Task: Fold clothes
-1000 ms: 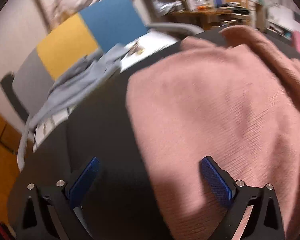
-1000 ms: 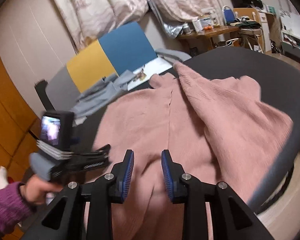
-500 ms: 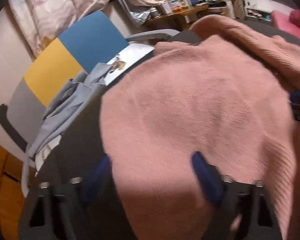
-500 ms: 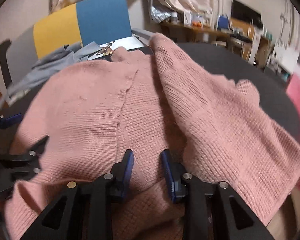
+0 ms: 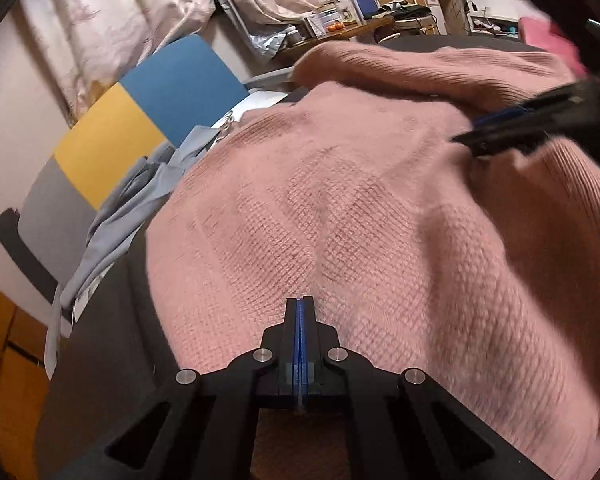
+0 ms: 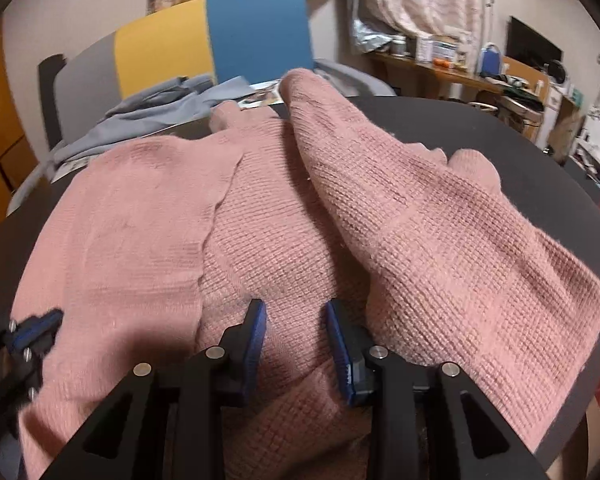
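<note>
The left tongs (image 5: 300, 308) are sitting pressed fully together against the near part of the pink sweater (image 5: 360, 208), nothing visibly pinched between them. The right tongs (image 6: 296, 320) are opening over the knit, fabric lying between the blue pads. The sweater is lying spread across the dark round desk (image 6: 500, 140). Beyond it, grey clothing (image 6: 160, 108) is draping over a chair (image 6: 220, 40).

Left gripper (image 5: 300, 308) pinched on a pink sweater (image 5: 380, 220)

Its blue fingers (image 5: 299, 332) are pressed together at the knit's near edge on the dark surface (image 5: 100, 352); the right gripper (image 5: 496, 132) reaches in from the right, a grey garment (image 5: 132, 208) lying beside the sweater.
</note>
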The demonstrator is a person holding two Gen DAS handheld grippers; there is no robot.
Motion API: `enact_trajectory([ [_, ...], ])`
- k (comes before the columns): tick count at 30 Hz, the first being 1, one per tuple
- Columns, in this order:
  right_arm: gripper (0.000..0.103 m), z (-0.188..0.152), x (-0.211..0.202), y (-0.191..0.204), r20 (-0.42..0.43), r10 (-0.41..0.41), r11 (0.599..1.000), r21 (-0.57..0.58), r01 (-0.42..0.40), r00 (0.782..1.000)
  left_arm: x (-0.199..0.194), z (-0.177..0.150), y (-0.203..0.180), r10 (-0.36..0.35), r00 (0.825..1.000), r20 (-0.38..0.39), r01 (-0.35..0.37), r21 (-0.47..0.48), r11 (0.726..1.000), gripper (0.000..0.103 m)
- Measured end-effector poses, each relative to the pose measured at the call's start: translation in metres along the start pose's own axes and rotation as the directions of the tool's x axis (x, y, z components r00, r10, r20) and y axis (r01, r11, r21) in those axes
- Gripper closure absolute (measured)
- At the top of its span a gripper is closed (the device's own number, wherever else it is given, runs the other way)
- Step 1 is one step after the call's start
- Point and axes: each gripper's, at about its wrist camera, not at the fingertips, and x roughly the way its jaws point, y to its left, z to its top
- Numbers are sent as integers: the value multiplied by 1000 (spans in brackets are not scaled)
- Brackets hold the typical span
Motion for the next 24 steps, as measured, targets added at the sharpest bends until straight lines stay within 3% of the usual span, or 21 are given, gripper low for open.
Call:
enact_trajectory([
  [5,69,2,1,33,-26,62,997,-42,-63,998,-24,-29,19,-62,997,-49,56,-103,993,103],
  [11,69,9,7,88,-51,148,982,-108,-153,988,-48,-66,34,-75,990,-120,52,-183,982,103],
  [14,69,8,6,121,-69,213,963,-156,-221,975,-60,-93,47,-94,981,-168,50,-251,967,103],
  [18,69,4,3,174,-85,245,931,-259,-259,966,-85,-122,55,-127,979,-157,75,-298,952,103],
  [24,69,0,1,230,-113,308,889,-320,-328,945,-113,-163,68,-117,978,-175,35,-415,909,103],
])
